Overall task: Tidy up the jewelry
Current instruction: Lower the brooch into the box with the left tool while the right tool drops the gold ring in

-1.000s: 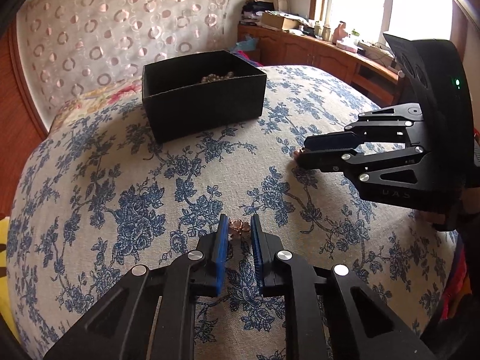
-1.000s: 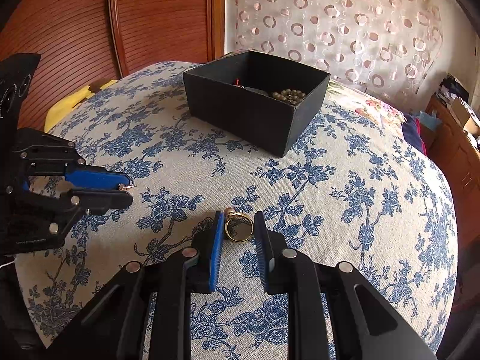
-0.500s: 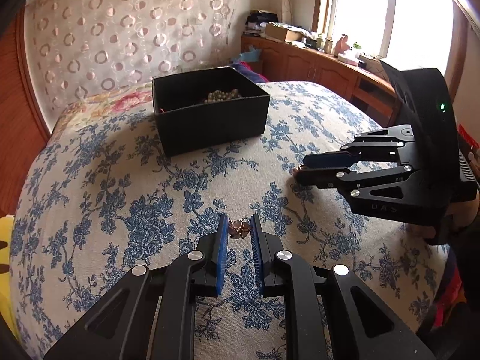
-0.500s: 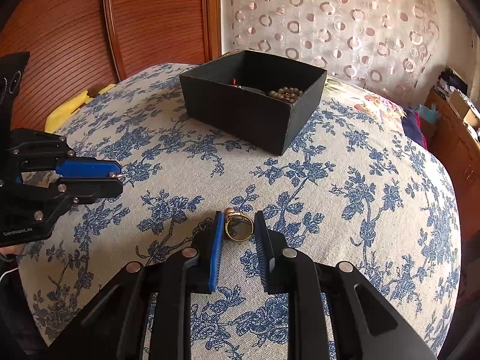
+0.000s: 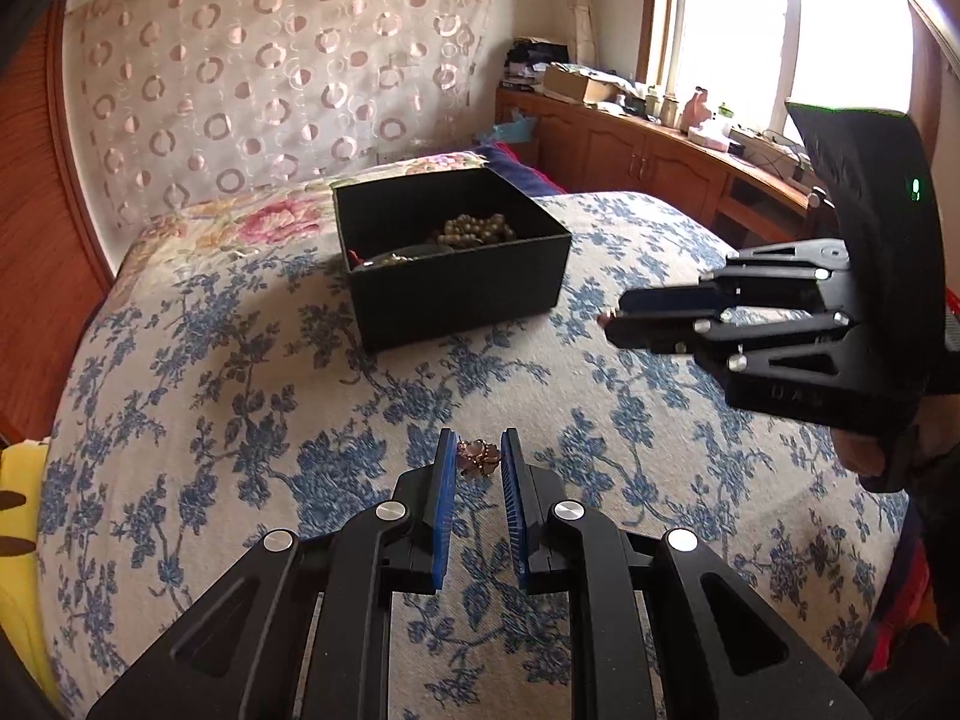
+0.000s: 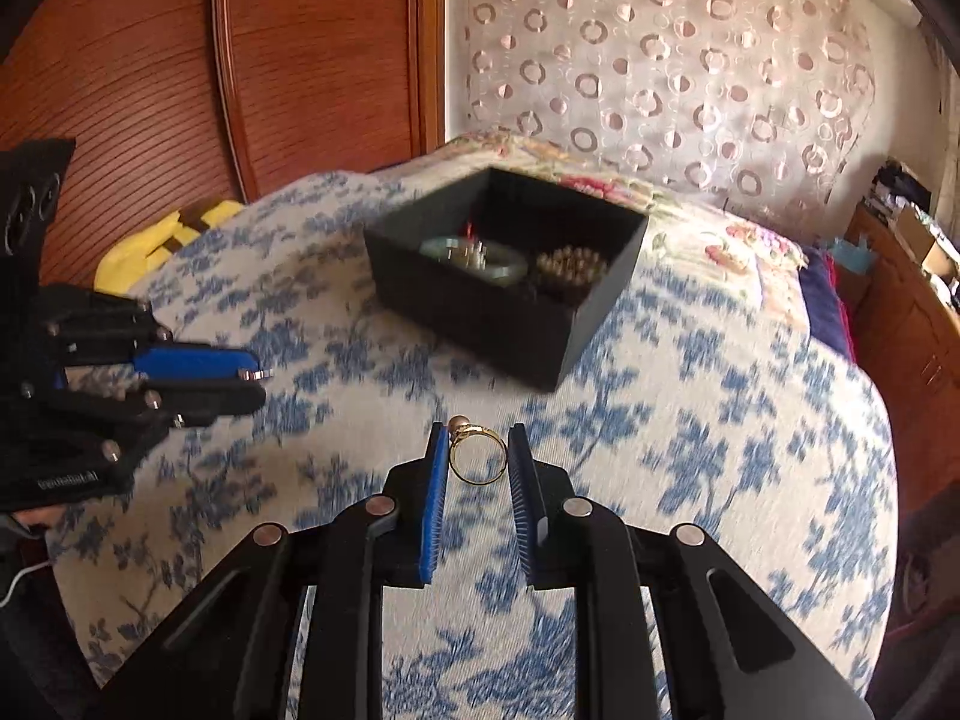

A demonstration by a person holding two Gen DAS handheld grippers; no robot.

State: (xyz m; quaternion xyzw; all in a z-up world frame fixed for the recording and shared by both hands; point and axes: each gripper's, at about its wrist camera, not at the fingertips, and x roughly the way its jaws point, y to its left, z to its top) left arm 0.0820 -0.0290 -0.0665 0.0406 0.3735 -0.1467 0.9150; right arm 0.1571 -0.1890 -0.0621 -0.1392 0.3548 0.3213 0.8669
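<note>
While each tool [image 5: 478, 450] [image 6: 478, 441] pinches a ring [image 5: 478, 459] [image 6: 477, 456], the box [image 5: 462, 294] lies beyond

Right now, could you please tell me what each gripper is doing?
Left gripper: closed on a pink flower ring.
Right gripper: closed on a gold ring.

The bedspread [image 5: 252, 420] was cream with a blue floral print. Beyond the fingertips sat a plain black box [image 5: 456, 294] — olive-green beads [image 5: 474, 231] inside. Between blue pads [image 5: 445, 480] a pinkish flower-shaped piece [image 5: 478, 457] showed; between the other blue pads [image 6: 433, 480], a gold ring [image 6: 477, 457]. Behind hung a pale curtain [image 6: 660, 60] — pink circles.
</note>
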